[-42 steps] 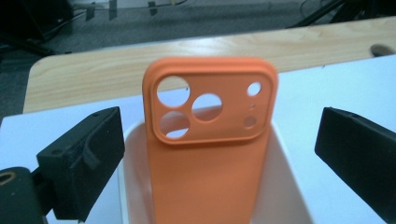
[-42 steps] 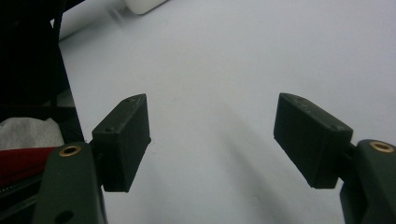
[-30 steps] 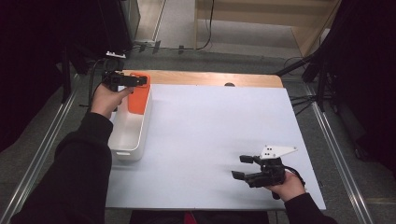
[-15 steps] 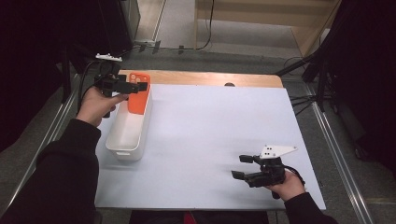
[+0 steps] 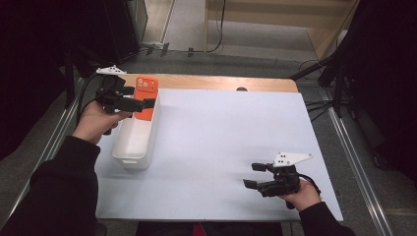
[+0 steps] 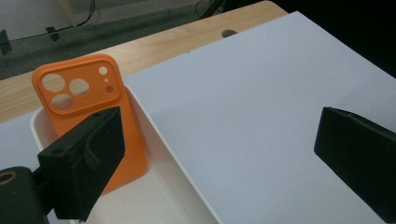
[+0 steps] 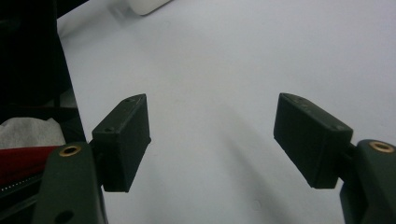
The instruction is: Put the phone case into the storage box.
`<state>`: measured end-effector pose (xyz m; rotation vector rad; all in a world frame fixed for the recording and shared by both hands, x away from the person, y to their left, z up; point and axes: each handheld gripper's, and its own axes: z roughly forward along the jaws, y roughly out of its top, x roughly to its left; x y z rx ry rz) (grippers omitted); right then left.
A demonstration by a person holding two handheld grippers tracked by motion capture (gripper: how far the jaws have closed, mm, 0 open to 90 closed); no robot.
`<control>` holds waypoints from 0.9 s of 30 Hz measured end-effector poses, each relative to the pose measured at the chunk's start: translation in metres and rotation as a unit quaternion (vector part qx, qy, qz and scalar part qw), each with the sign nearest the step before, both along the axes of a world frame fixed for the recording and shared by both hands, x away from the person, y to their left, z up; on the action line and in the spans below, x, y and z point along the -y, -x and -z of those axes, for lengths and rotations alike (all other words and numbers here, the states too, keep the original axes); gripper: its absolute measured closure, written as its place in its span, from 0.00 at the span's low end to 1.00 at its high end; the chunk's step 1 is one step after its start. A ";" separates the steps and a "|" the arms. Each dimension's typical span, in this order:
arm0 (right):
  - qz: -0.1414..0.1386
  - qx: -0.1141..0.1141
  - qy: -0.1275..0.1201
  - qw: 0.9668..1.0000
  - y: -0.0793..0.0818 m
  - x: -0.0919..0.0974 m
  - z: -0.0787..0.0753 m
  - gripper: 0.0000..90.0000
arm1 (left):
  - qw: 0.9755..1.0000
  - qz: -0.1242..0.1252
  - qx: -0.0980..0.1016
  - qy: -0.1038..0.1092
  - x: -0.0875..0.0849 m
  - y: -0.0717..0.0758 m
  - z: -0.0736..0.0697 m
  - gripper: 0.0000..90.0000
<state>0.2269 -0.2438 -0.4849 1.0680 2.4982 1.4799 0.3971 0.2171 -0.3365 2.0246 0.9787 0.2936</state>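
**Phone case waits upright in white bin**

Phone case (image 5: 146, 97), orange and probably light, bendy and a little slick, leans against the far end wall of a white bin (image 5: 132, 147) on the table (image 5: 221, 147). Its long side edges look the surest hold. The left gripper (image 5: 142, 104) hovers beside it, jaws apart and empty; the right gripper (image 5: 254, 175) rests open near the front edge. The left gripper view reveals the case's camera cutouts (image 6: 77, 86), which the high view blurs.
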 end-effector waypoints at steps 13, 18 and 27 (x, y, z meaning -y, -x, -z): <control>-0.003 -0.001 0.000 1.000 0.000 -0.001 0.000 0.29 | 0.999 0.032 0.005 0.005 0.006 0.024 0.014 0.02; -0.004 -0.001 0.000 1.000 -0.001 -0.002 0.000 0.29 | 0.999 0.038 0.006 0.008 0.008 0.031 0.021 0.02; -0.004 -0.001 0.001 1.000 0.000 -0.001 0.000 0.29 | 0.999 0.046 0.010 0.015 0.011 0.044 0.034 0.02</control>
